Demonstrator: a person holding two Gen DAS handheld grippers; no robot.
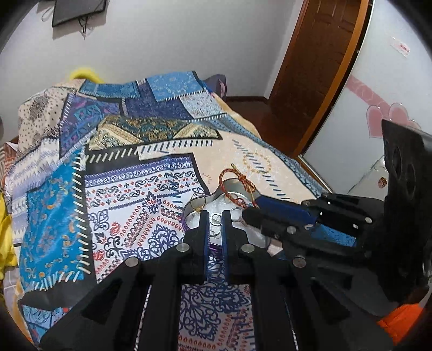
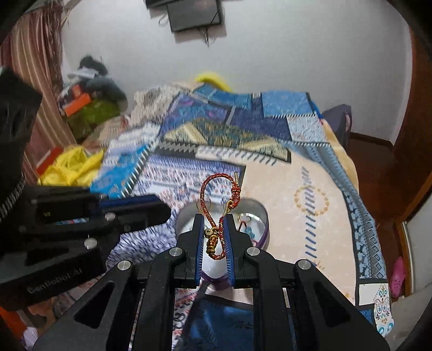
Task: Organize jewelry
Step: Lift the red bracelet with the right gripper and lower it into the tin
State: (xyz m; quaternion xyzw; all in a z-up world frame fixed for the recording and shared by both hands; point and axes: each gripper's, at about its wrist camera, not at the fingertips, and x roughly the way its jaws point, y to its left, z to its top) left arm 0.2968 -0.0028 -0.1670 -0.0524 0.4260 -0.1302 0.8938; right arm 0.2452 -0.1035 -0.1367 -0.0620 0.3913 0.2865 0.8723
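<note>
Red-and-gold braided cord bracelet w/ a gold bead charm is pinched betw. the blue-padded fingers of the right gripper; the jaws are closed tight on its lower end, and the rest of the loop stands up past the fingertips. Seen from the left wrist cam, same bracelet hangs over the heart-shaped metal tin, held at the tip of the right gripper coming in from the right side.

The tin sits on the bed, purple band round its wall, shiny inside. In it: a few small rings, a thin gold hoop at the left rim, and, from the right cam, something small w/ red cord and a pale blue bit — too blurry to name.

Left gripper is right over the near edge of the tin, fingers drawn close w/ only a narrow gap; nothing visibly caught betw. them. From the right cam it shows as a dark body at left, tips pointing toward the tin; the jaws aren't readable from there.

All on a patchwork bedspread, blue/white/cream prints. Yellow cloth bunched at the far left edge of the bed. White wall behind, dark panel hung up high, brown wooden door to the right.
</note>
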